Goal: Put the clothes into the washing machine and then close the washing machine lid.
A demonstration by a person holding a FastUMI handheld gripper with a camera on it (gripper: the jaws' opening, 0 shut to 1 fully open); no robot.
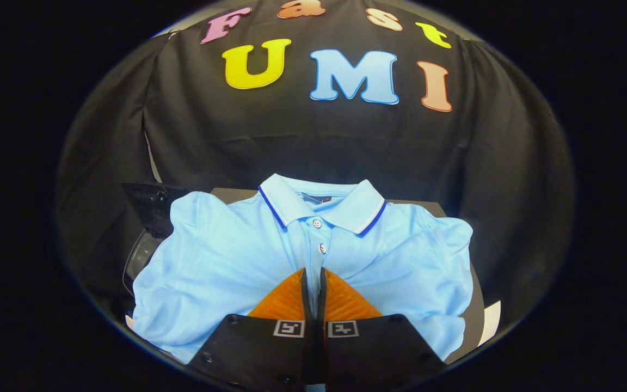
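A light-blue knit polo shirt (226,261) – white collar edged in dark blue, two white buttons (its neck label is too small to read) – lies spread over a dark surface. The hand-held gripper (313,272) rests on the placket, its fingers nearly together; whether they pinch fabric is unclear.

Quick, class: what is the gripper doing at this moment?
Gripper: fingers closed together over the light blue polo shirt, at its button placket; whether fabric is pinched between them cannot be told.
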